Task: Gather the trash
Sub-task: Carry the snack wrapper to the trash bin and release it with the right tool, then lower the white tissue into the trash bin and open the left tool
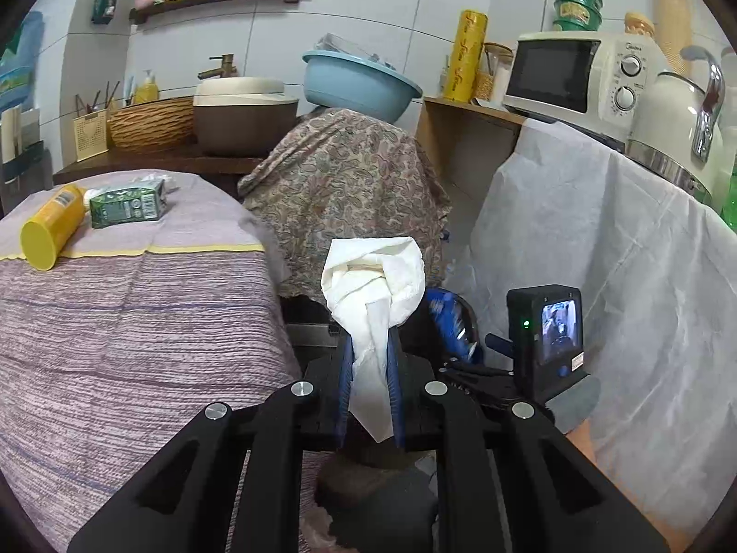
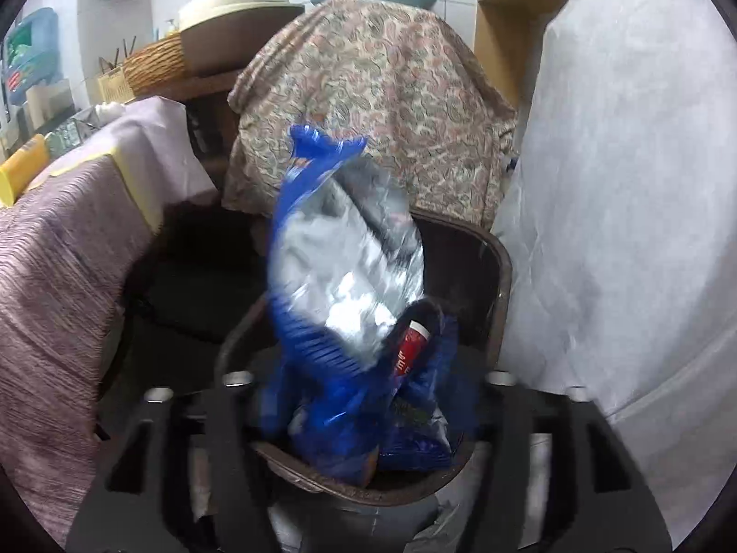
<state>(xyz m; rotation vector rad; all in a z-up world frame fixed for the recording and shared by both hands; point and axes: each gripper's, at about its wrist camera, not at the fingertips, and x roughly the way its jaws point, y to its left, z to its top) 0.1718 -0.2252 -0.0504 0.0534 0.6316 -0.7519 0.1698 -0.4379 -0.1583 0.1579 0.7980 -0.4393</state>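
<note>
- Gripping a crumpled white tissue (image 1: 375, 295), the left gripper (image 1: 371, 359) has its blue-padded fingers (image 1: 346, 368) pressed narrow on the paper's lower part; the bunched top stands up above the fingertips.
- Beyond the left gripper, the right gripper (image 1: 465, 368) carries a small camera unit (image 1: 544, 332) with a lit screen, and a blue wrapper shows beside it.
- In the right wrist view, a blue and silver snack bag (image 2: 345, 276) stands blurred over a dark brown trash bin (image 2: 500, 276), its lower end inside the rim.
- The right gripper's fingers are blurred and hidden behind the bag, so I cannot tell whether they clamp it.
- On the desk under a striped purple cloth (image 1: 115, 322) lie a yellow bottle (image 1: 53, 226) on its side and a green carton (image 1: 126, 205), just beside each other.
- A paisley cloth (image 1: 345, 193) drapes something behind the bin, with a light blue basin (image 1: 359, 83) on top.
</note>
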